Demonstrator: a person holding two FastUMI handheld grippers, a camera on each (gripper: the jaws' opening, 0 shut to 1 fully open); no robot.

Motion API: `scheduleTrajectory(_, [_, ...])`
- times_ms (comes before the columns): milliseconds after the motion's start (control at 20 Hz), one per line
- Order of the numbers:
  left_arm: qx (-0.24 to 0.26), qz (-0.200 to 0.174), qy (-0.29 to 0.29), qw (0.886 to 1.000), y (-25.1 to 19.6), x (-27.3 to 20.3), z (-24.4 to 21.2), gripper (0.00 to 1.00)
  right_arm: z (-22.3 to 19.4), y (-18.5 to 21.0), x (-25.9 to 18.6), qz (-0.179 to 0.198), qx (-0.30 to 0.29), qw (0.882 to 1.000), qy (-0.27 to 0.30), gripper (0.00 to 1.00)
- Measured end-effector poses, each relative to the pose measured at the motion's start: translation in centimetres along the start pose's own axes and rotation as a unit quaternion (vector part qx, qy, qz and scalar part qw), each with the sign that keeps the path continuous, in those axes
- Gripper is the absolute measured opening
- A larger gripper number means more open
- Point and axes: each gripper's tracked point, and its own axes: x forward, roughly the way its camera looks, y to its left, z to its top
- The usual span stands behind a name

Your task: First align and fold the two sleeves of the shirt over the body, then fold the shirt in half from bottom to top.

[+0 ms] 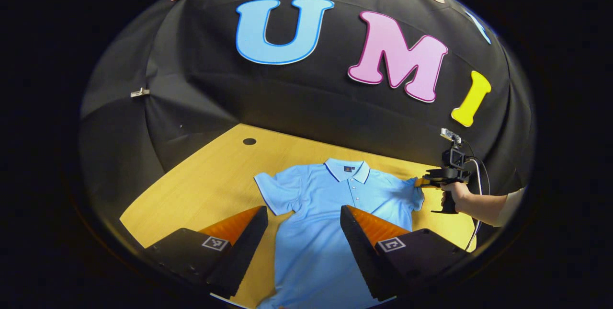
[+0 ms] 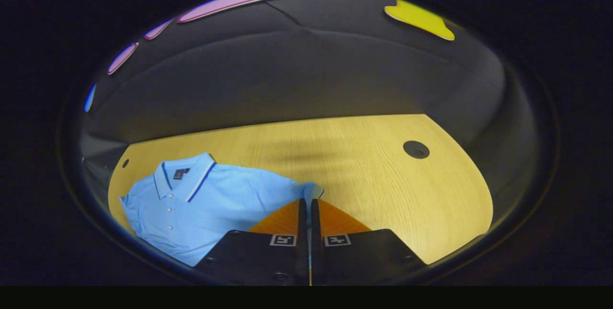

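- A light blue polo shirt (image 1: 325,213) lies flat, face up, on the wooden table (image 1: 206,179), collar towards the far wall.
- Your right tool (image 2: 309,203) is closed on the edge of one sleeve (image 2: 306,190), cloth pinched between both fingers.
- Your left tool (image 1: 304,213) hangs open above the shirt's lower body, gripping nothing.
- Risk: the pinch looks shallow, so the sleeve could slip out as you lift.
- Risk: with nothing holding the shirt's body down, a hard pull could drag the whole shirt askew.
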Motion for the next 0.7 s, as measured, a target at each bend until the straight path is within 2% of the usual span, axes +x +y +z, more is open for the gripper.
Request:
scheduleTrajectory(50, [-0.006,0.002,0.003,1.0,0.4,-0.1,-0.3,0.97,0.2,0.6,-0.7,-0.001,-0.018,1.0,-0.005,0.06])
scheduleTrajectory(200, [-0.02,0.016,-0.002,1.0,1.9,-0.6,-0.5,0.97,0.8,4.9,-2.6,0.012,-0.071,0.997,-0.021,0.06])
scheduleTrajectory(250, [-0.024,0.017,-0.005,1.0,2.2,-0.8,-0.5,0.97,0.7,6.8,-3.1,0.024,-0.077,0.996,-0.022,0.0])
scheduleTrajectory(300, [-0.026,0.018,-0.005,0.999,2.5,-1.1,-0.6,0.97,0.5,8.9,-3.5,0.038,-0.08,0.996,-0.021,0.06])
scheduleTrajectory(400, [-0.033,0.025,-0.005,0.999,3.4,-1.6,-0.6,0.97,0.0,12.9,-4.2,0.062,-0.096,0.993,-0.02,0.06])
scheduleTrajectory(450, [-0.039,0.026,-0.007,0.999,3.7,-1.8,-0.5,0.97,-0.4,15.0,-4.5,0.073,-0.105,0.992,-0.02,0.01])
scheduleTrajectory(500, [-0.044,0.028,-0.008,0.999,4.0,-2.1,-0.4,0.97,-0.7,17.1,-5.1,0.086,-0.113,0.99,-0.021,0.01])
scheduleTrajectory(550, [-0.049,0.029,-0.01,0.998,4.1,-2.4,-0.4,0.97,-1.3,19.5,-5.7,0.104,-0.121,0.987,-0.02,0.06])
scheduleTrajectory(600, [-0.051,0.031,-0.012,0.998,4.4,-2.7,-0.2,0.97,-2.3,22.1,-6.4,0.131,-0.125,0.983,-0.014,0.01])
scheduleTrajectory(650, [-0.048,0.035,-0.014,0.998,4.9,-2.9,-0.1,0.97,-3.4,24.4,-7.1,0.155,-0.132,0.979,-0.009,0.04])
scheduleTrajectory(700, [-0.041,0.041,-0.016,0.998,5.3,-2.9,-0.1,0.97,-4.3,26.7,-8.8,0.177,-0.147,0.973,-0.008,0.14])
